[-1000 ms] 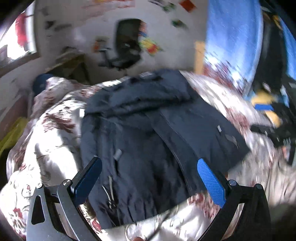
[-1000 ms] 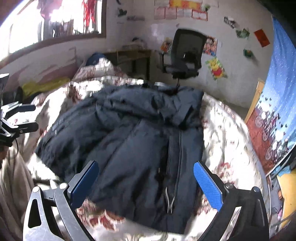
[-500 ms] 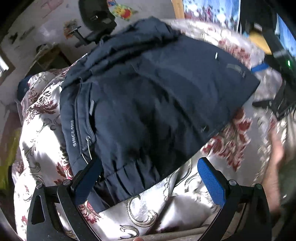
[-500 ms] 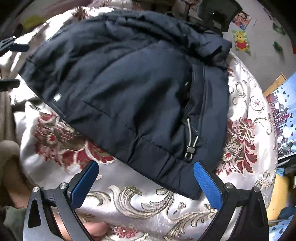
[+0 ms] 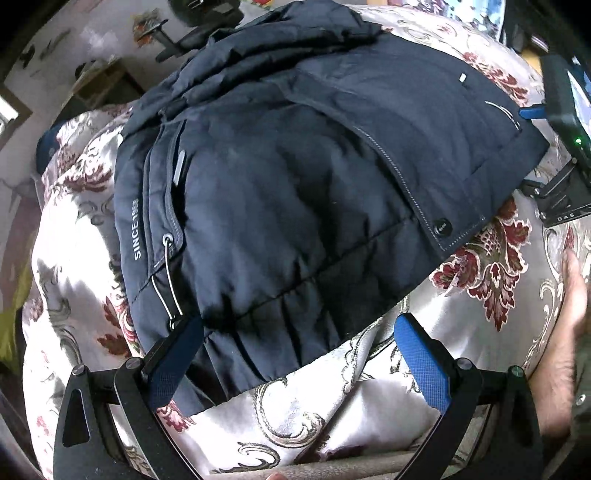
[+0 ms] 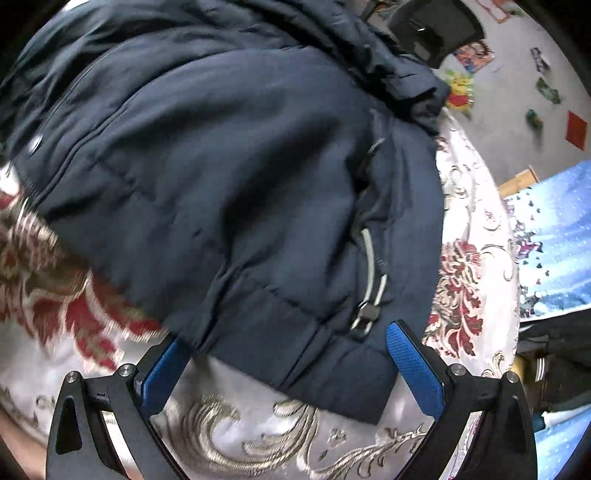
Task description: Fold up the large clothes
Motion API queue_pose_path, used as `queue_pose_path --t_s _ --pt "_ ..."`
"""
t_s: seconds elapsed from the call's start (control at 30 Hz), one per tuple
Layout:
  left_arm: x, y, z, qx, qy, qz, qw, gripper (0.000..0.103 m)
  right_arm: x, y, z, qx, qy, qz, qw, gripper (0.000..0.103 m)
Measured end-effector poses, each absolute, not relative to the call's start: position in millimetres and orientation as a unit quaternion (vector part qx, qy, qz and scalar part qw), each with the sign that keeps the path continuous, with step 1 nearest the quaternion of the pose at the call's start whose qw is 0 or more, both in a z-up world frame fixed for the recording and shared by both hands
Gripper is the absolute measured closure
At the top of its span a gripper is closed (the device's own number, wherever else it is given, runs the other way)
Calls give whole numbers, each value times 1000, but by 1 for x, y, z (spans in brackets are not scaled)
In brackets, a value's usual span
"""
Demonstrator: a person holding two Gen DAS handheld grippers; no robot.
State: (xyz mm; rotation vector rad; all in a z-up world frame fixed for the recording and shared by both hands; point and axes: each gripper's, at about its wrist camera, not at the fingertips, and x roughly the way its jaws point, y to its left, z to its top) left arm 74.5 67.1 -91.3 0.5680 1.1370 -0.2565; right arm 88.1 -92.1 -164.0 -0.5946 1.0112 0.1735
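A dark navy padded jacket (image 5: 295, 192) lies spread on a floral satin bedspread (image 5: 306, 413), hem toward me. White lettering runs down its left front, and a drawcord loop hangs at the hem. My left gripper (image 5: 295, 328) is open, hovering right over the hem's left part, its left finger (image 5: 173, 358) above the fabric edge. In the right wrist view the same jacket (image 6: 221, 166) fills the frame. My right gripper (image 6: 284, 339) is open and straddles the hem corner near a cord toggle (image 6: 365, 314). Neither gripper holds cloth.
A person's hand (image 5: 572, 317) rests on the bedspread at the right. The other gripper's black body (image 5: 565, 147) sits past the jacket's right edge. An office chair (image 6: 436, 29) and a sticker-covered wall lie beyond the bed. A blue patterned cloth (image 6: 554, 236) hangs at the right.
Both grippers have dropped and moved in toward the jacket's near hem, which now lies between their fingers. The jacket itself has not moved.
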Motion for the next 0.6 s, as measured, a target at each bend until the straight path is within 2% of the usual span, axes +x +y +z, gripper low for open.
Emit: queue_pose_path --t_s 0.07,0.13,0.23,0.27,0.3,0.33,0.4,0.6 --pt "77 70 -90 253 535 -119 798 2 91 -97 -152 -257 457 82 847 3" --pt "76 70 -89 246 537 -122 798 2 92 -102 -139 -231 445 90 860 10" --pt "77 70 -88 246 537 -124 797 2 103 -108 -124 -187 437 118 872 35" --pt "76 70 -87 248 537 -127 797 2 105 -107 -119 -180 434 125 874 48" --pt "74 68 -87 248 535 -129 797 2 108 -106 -116 -175 431 130 875 54" --pt "73 68 -85 249 532 -133 798 2 107 -102 -112 -172 430 133 876 56" --pt "69 65 -84 250 528 -139 799 2 109 -96 -104 -165 425 141 879 66" --pt "64 57 -92 282 521 -127 795 2 123 -96 -78 -113 413 153 891 72"
